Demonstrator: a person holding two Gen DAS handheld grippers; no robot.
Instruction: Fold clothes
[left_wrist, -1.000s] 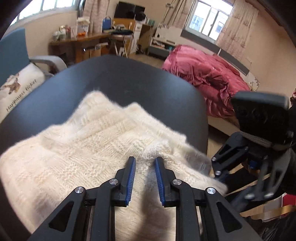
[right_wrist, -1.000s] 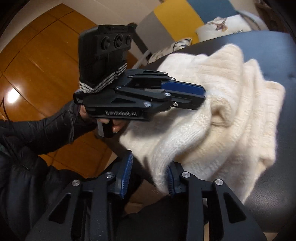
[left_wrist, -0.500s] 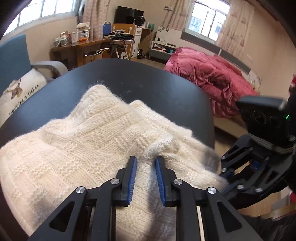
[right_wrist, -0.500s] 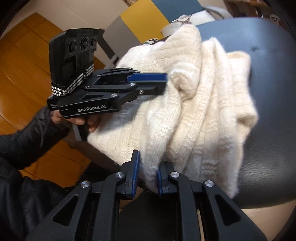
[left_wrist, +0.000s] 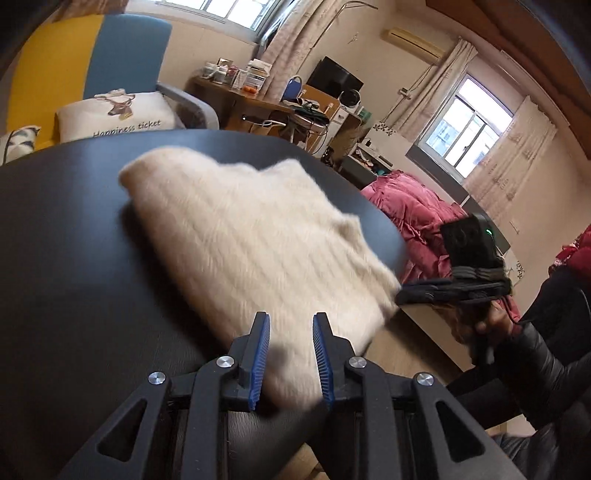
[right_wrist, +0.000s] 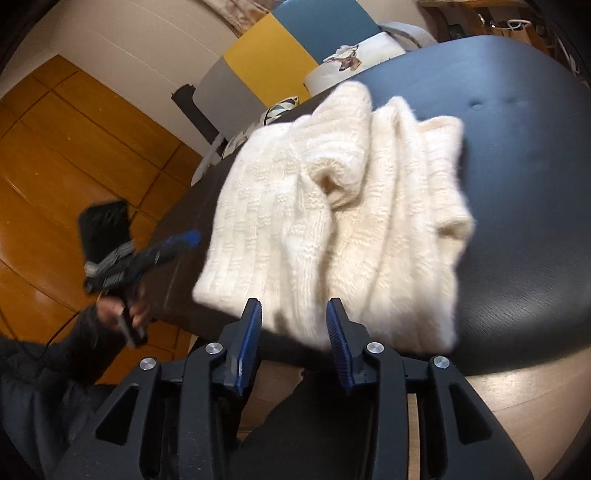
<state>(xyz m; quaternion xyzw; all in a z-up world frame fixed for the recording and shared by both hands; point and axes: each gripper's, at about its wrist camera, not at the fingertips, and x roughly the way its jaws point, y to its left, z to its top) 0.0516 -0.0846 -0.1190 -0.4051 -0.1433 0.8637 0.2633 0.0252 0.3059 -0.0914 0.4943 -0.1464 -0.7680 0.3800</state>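
Note:
A cream knitted sweater (left_wrist: 251, 236) lies folded on the round black table (left_wrist: 74, 258), its near edge reaching the table's rim. In the right wrist view the sweater (right_wrist: 332, 206) shows a rolled sleeve on top. My left gripper (left_wrist: 290, 321) has its jaws opening and nothing pinched; the sweater's corner shows through the gap beyond them. The right wrist view puts the left gripper (right_wrist: 190, 236) off the table's left side, apart from the sweater. My right gripper (right_wrist: 294, 310) hovers at the sweater's near hem with its jaws opening, pads not pressing the knit. The left wrist view shows the right gripper (left_wrist: 402, 293) beside the sweater's right edge.
A yellow and blue armchair (left_wrist: 122, 59) with a white printed cushion (left_wrist: 118, 114) stands behind the table. A cluttered desk (left_wrist: 258, 99) and a pink quilt on a bed (left_wrist: 413, 210) lie further back. Orange wooden panels (right_wrist: 74, 147) fill the left. A person's dark sleeves hold both grippers.
The left gripper has drawn back off the sweater and swung away to the table's side. The right gripper, pinched on the hem half a second ago, has spread its jaws. The sweater lies flatter.

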